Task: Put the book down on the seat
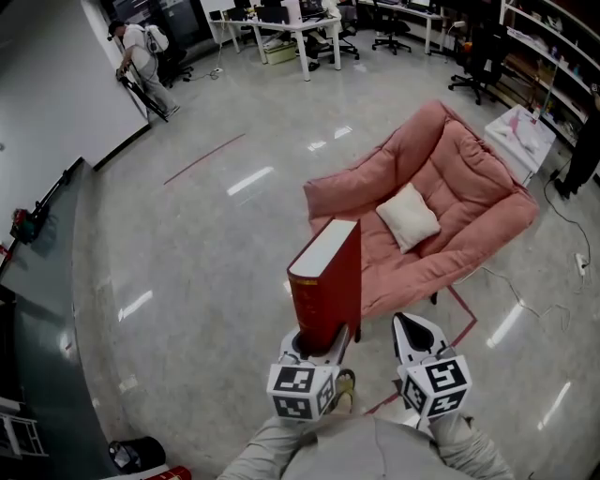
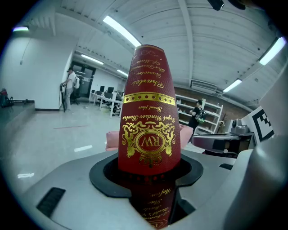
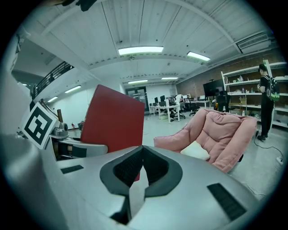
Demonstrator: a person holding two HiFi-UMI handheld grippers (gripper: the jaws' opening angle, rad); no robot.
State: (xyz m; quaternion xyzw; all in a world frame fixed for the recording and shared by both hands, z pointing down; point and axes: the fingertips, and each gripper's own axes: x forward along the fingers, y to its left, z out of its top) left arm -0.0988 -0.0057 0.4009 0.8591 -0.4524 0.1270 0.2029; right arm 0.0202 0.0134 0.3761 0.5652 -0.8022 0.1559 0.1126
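A thick red book (image 1: 328,281) with gold lettering on its spine (image 2: 148,121) stands upright in my left gripper (image 1: 323,345), whose jaws are shut on its lower end (image 2: 148,173). In the right gripper view the book's plain red cover (image 3: 114,119) shows at the left. My right gripper (image 1: 415,336) hangs beside it on the right, jaws together and holding nothing (image 3: 143,173). Ahead lies a low pink sofa (image 1: 469,187) with a white cushion (image 1: 408,216) on its seat. The sofa (image 3: 220,130) is some way beyond both grippers.
Shiny grey floor runs between me and the sofa, marked with red tape (image 1: 464,328). A dark counter (image 1: 47,281) lies at the left. A white box (image 1: 520,131), shelves (image 1: 553,56) and a cable (image 1: 562,225) are at the right. Desks (image 1: 281,28) and a person (image 1: 141,52) are far back.
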